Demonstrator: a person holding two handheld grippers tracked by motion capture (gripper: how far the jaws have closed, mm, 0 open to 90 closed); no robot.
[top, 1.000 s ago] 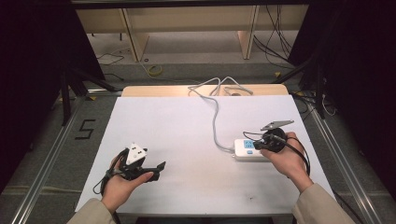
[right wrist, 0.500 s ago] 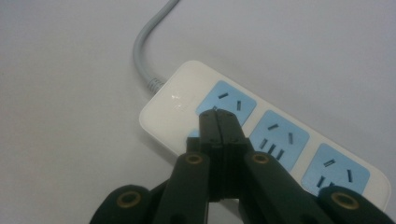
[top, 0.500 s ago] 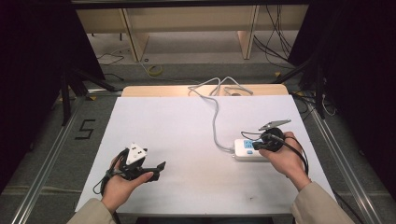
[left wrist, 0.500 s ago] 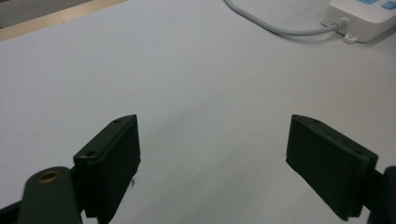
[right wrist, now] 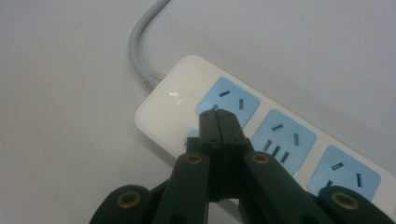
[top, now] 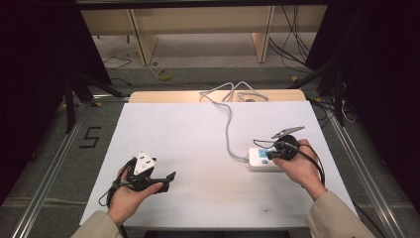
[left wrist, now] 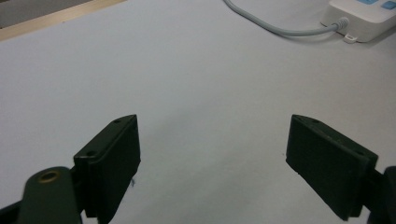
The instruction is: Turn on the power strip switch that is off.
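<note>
1. Power strip (top: pixel 262 159), white with blue socket panels, lies flat on the right side of the white surface (top: pixel 198 144), close to my right hand (top: pixel 297 166).
2. My right claw (right wrist: pixel 218 122) is clenched with nothing between its jaws; its closed tips sit over the end of the strip by the first blue socket (right wrist: pixel 228 102), at the corner where a small blue button (right wrist: pixel 192 136) peeks out. I cannot tell whether the tips actually press on it.
3. Grey cable (top: pixel 229 129) leaves the strip's end and runs across the surface toward the far edge, where it loops beside a wooden board (top: pixel 173 96).
4. My left claw (left wrist: pixel 212 163) is released, jaws standing wide apart over bare surface, well away from the strip; it holds nothing.
5. In the left gripper view the strip's end and its cable show at the far upper right.
6. Between the two claws lies only open white surface, so nothing blocks the way to the strip.
7. Beyond the surface stands wooden shelving (top: pixel 198 29) with loose cables on the floor (top: pixel 208 69).
</note>
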